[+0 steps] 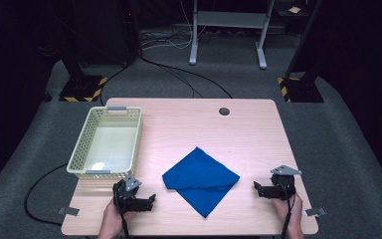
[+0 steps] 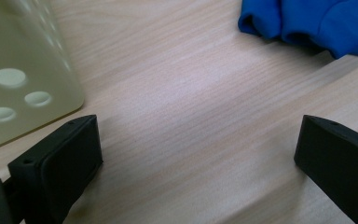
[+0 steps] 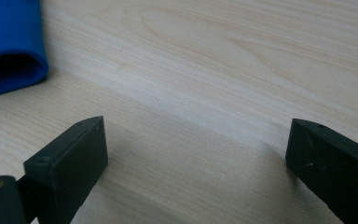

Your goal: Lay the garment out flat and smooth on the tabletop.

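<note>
A folded blue cloth (image 1: 201,179) lies as a diamond near the table's front middle. My left gripper (image 1: 150,200) rests low on the table to the cloth's left, jaws wide apart with bare wood between them. The cloth's folded edge (image 2: 307,23) shows ahead and to the right in the left gripper view. My right gripper (image 1: 256,188) sits to the cloth's right, also open and holding nothing. A rolled fold of the cloth (image 3: 9,46) lies at the upper left in the right gripper view.
A cream perforated basket (image 1: 82,149) stands at the left of the wooden table (image 1: 248,134), just beyond my left gripper; its wall (image 2: 18,74) is close by. A round cable hole (image 1: 224,111) sits near the far edge. Stands and cables lie on the floor beyond.
</note>
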`<action>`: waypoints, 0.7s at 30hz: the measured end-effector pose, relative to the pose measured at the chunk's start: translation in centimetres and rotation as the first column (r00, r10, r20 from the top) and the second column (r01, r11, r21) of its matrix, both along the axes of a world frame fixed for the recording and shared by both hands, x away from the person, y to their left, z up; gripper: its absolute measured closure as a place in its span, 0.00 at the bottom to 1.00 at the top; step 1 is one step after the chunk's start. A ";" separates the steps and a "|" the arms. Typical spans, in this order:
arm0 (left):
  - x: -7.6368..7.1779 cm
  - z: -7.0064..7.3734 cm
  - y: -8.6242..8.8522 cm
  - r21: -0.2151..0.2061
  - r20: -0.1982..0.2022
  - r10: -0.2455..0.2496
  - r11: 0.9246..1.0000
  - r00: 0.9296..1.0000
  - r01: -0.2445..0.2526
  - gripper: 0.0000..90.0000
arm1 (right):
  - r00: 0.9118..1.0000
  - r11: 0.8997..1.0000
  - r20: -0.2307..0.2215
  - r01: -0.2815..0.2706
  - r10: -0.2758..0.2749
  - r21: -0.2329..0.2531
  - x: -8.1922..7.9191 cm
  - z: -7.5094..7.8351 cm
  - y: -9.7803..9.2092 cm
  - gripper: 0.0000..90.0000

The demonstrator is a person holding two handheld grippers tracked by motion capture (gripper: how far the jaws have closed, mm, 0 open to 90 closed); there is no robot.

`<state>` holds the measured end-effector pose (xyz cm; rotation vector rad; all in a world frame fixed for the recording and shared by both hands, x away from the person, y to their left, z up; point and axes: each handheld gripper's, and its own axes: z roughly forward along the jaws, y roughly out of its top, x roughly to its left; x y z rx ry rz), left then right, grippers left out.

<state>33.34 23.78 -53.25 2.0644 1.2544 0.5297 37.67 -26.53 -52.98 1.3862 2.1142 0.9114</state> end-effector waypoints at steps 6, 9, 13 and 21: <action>0.1 0.2 -0.3 0.015 -0.013 0.074 0.997 0.997 -0.074 0.00 | 1.000 1.000 0.010 0.008 -0.008 -0.013 0.0 0.1 0.1 0.06; 0.2 0.3 -1.0 -0.019 -0.012 0.043 0.999 0.999 -0.044 0.00 | 1.000 1.000 0.004 0.010 -0.010 -0.005 0.0 0.1 0.2 0.06; 0.1 0.6 -2.1 -0.020 0.018 -0.009 1.000 1.000 0.009 0.00 | 1.000 1.000 0.009 0.001 -0.001 0.017 0.0 0.2 0.4 0.06; 0.5 1.6 -3.7 -0.047 0.049 -0.045 0.998 0.998 0.047 0.00 | 0.995 0.993 0.049 -0.087 0.083 0.079 0.1 1.3 3.4 0.07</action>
